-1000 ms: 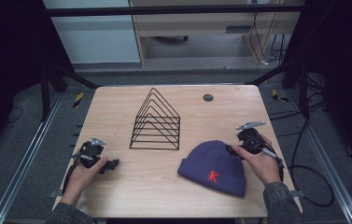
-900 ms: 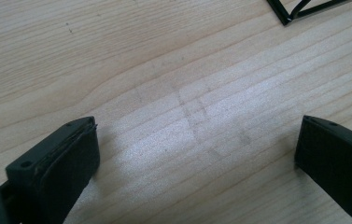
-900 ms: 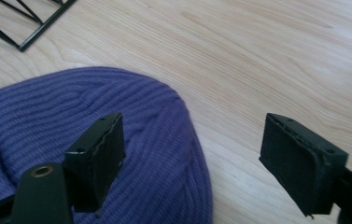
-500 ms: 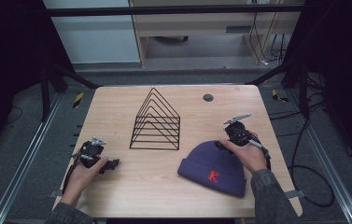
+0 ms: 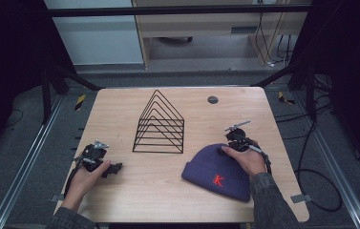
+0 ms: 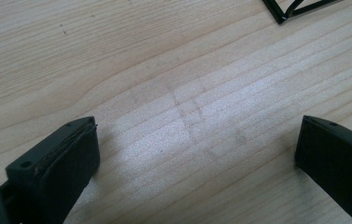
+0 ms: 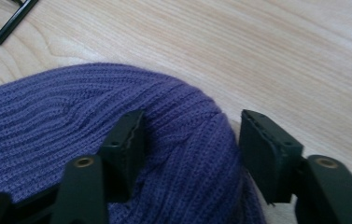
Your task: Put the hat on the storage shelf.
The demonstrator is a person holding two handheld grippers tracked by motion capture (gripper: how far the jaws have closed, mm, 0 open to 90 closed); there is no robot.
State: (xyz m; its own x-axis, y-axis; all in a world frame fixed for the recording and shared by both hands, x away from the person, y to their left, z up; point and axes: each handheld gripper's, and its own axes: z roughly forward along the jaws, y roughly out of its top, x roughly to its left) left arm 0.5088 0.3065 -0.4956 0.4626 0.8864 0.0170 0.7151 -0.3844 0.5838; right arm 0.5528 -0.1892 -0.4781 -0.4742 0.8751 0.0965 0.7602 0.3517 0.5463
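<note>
A purple knit beanie (image 5: 216, 169) with a red K lies on the wooden table (image 5: 168, 200) at the front right. My right gripper (image 5: 230, 143) is down at its far edge. In the right gripper view the jaws (image 7: 190, 126) straddle a bulge of the beanie (image 7: 71, 116). They have just been closing, with knit fabric between them, and I see no squeeze on it. My left gripper (image 5: 113, 168) rests on the table at the front left. Its jaws (image 6: 197, 135) stand wide open over bare wood.
A black wire rack (image 5: 160, 125) of nested triangles stands in the middle of the table; its corner shows in the left gripper view (image 6: 299, 7) and the right gripper view (image 7: 5, 23). A small dark disc (image 5: 213, 99) lies near the far edge.
My right hand has moved left and down from beside the beanie onto its far edge. The left hand has stayed in place.
</note>
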